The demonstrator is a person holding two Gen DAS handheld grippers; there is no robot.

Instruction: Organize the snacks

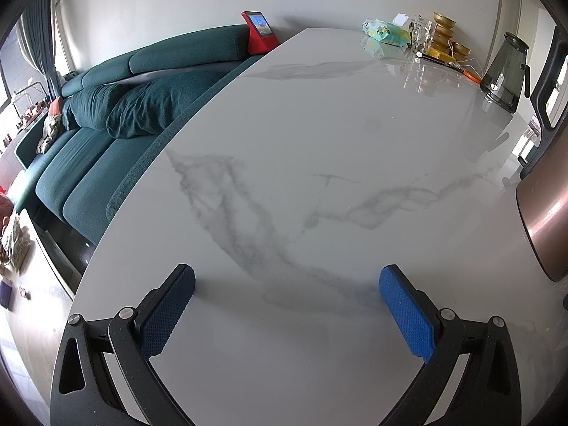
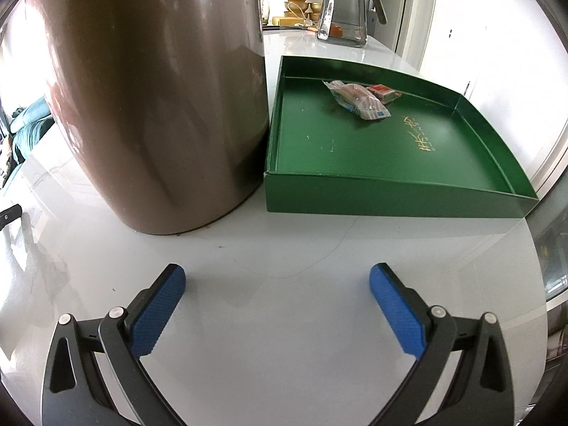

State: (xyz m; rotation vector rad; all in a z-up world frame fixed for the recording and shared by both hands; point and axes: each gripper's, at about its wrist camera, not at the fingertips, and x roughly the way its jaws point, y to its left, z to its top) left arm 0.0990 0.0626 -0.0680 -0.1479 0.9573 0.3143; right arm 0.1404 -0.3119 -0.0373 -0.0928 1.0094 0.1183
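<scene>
In the right wrist view a shallow green box [image 2: 390, 198] with gold lettering lies on the white table. Inside it, near the far wall, lie a clear-wrapped snack [image 2: 358, 101] and a small red packet [image 2: 381, 91]. My right gripper [image 2: 277, 284] is open and empty, low over the table in front of the box. My left gripper [image 1: 287, 284] is open and empty over bare marble table [image 1: 319, 142]. No snack shows in the left wrist view.
A tall brown bin [image 2: 152, 99] stands left of the green box and shows at the right edge in the left wrist view [image 1: 543, 220]. A glass jug [image 2: 342, 7], gold bowls [image 1: 445, 32] and a tissue pack [image 1: 381, 32] sit at the far end. A teal sofa [image 1: 106, 124] borders the table's left edge.
</scene>
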